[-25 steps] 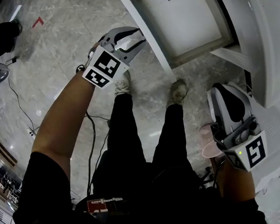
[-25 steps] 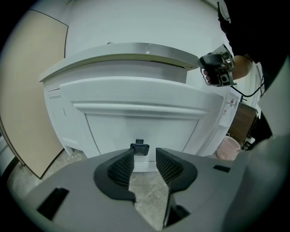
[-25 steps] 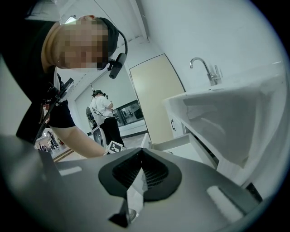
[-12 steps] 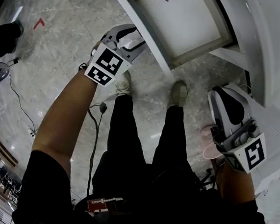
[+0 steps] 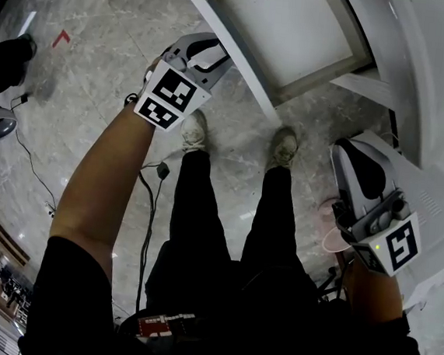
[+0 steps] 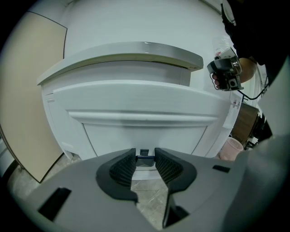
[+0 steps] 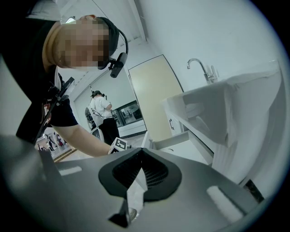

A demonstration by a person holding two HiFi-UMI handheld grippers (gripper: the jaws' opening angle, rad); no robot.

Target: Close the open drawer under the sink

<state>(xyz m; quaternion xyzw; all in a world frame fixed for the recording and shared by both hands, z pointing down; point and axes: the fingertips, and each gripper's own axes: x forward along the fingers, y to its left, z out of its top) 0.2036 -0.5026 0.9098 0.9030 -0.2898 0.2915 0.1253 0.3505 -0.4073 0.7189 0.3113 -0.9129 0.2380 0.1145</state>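
Since the earlier frame the left tool (image 5: 211,51) has crept slightly up the head view toward the front panel of the white, flat-bottomed open drawer (image 5: 291,31). Its jaws have just been closing a little, though in the left gripper view (image 6: 145,156) they stand apart with nothing between them. The right tool (image 5: 348,152) has barely shifted; its own view (image 7: 141,154) shows the ribbed black pads meeting at the tips, gripping nothing. Each tool carries a cube with black-and-white square marker patterns, and a red angled mark (image 5: 60,36) sits on the grey marble floor (image 5: 84,66). Only the head view shows the drawer from above, pulled out over the floor ahead of the person's pale shoes (image 5: 195,131). The left gripper view alone faces the drawer's front (image 6: 140,131) straight on, close ahead beneath the white sink table's edge (image 6: 136,52), with a pink ribbed basket (image 6: 231,148) at the right. The right gripper view alone shows the chrome tap (image 7: 199,65) above the white basin (image 7: 204,99), and the drawer (image 7: 170,141) jutting out below it.
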